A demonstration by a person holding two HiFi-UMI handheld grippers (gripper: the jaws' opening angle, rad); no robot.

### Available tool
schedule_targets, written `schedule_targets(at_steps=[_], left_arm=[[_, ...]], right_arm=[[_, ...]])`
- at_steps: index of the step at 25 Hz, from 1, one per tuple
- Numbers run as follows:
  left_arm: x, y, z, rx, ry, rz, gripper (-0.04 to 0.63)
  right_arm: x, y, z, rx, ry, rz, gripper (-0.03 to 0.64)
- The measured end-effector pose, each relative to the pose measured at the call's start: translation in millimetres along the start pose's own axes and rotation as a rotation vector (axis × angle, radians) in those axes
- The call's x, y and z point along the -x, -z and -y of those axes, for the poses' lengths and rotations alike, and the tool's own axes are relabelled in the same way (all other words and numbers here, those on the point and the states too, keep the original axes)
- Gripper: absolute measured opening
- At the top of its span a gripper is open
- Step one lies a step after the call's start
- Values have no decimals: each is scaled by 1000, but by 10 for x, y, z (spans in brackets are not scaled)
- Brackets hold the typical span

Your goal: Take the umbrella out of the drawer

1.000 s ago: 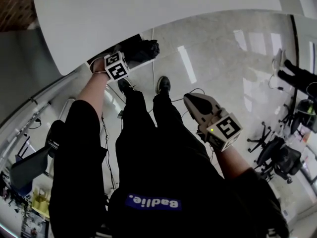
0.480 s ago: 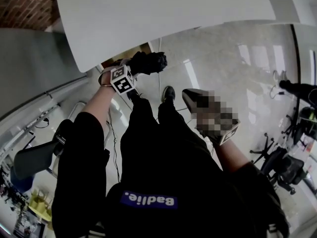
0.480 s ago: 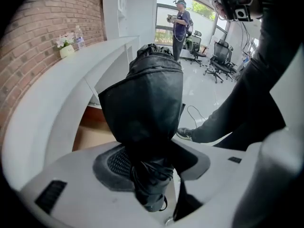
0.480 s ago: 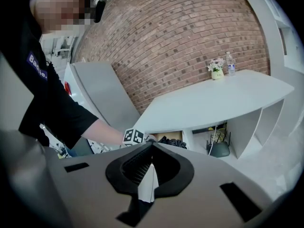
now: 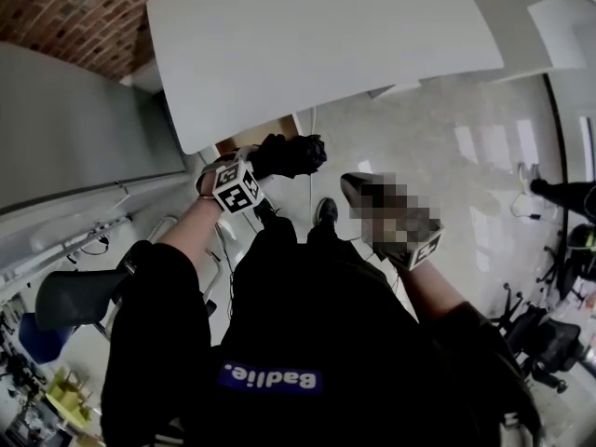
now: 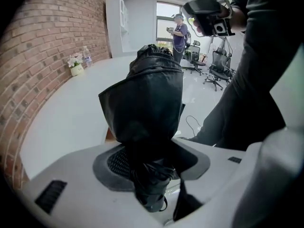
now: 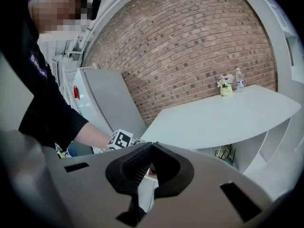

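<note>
Left claw [image 6: 151,161]: I find it clamped on the folded black umbrella [image 6: 148,99]. The bundle keeps the jaws wide apart and stands out well past their tips.
Umbrella position: held in the air at the near edge of the white surface [image 5: 326,45], above the glossy floor [image 5: 447,128]. In the head view it sits just right of the left claw's marker cube [image 5: 237,186].
Drawer: a brown recess [image 5: 244,140] shows under the surface's near edge, just left of the umbrella. I cannot tell whether that is the drawer.
Right claw [image 7: 152,144]: jaws together at the tips, with nothing between them. It is held apart from the umbrella, to its right in the head view.
Surface contents: a small flower pot [image 7: 225,86] and a bottle [image 7: 239,79] stand side by side at the far end, near the brick wall [image 7: 190,37].
Background: a person [image 6: 179,30] stands far off beside office chairs [image 6: 216,70].
</note>
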State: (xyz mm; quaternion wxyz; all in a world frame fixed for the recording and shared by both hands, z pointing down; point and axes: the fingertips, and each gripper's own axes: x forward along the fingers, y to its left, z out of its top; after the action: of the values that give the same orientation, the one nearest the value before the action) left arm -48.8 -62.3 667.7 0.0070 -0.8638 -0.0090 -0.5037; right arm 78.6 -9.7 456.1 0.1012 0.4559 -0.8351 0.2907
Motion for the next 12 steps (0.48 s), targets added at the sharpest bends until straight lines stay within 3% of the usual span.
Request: schedule_targets(at_steps=[5, 12], left_arm=[[428, -127, -173, -33, -40, 14, 222], [731, -82, -749, -53, -102, -19, 222]], right_arm=[[-14, -280, -102, 27, -19, 56, 29], [-36, -579, -161, 63, 1, 74, 29]])
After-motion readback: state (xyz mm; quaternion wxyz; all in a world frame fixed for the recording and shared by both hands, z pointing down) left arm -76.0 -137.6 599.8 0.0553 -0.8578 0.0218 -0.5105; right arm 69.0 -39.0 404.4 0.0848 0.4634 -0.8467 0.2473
